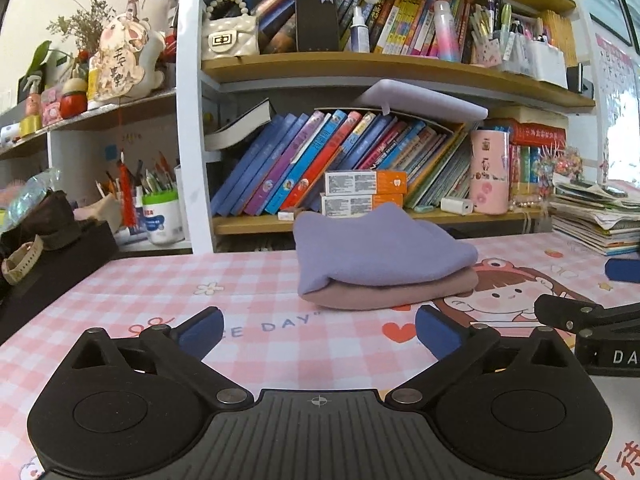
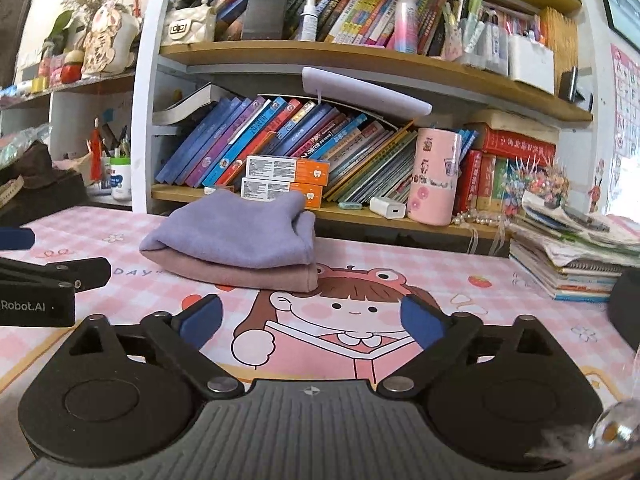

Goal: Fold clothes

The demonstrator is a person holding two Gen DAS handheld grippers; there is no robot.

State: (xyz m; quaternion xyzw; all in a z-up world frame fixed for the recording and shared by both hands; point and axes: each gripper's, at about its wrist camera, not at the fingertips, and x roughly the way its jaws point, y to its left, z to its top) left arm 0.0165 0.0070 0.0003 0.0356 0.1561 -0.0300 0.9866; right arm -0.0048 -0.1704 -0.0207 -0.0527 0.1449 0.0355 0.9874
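Observation:
A folded lavender garment [image 1: 380, 252] lies on top of a folded dusty-pink garment [image 1: 392, 294] on the pink checked desk mat [image 1: 248, 280]. The stack also shows in the right wrist view, lavender garment [image 2: 236, 232] over pink garment [image 2: 248, 274]. My left gripper [image 1: 318, 330] is open and empty, low over the mat, a short way in front of the stack. My right gripper [image 2: 312, 320] is open and empty over the cartoon girl print, in front and right of the stack. Each gripper sees part of the other at its frame edge.
A bookshelf [image 1: 360, 220] with leaning books, orange boxes [image 1: 364, 192] and a pink cup [image 1: 490, 172] stands right behind the stack. A pile of books and papers [image 2: 576, 256] sits at the right. A black box [image 1: 44, 264] stands at the left edge.

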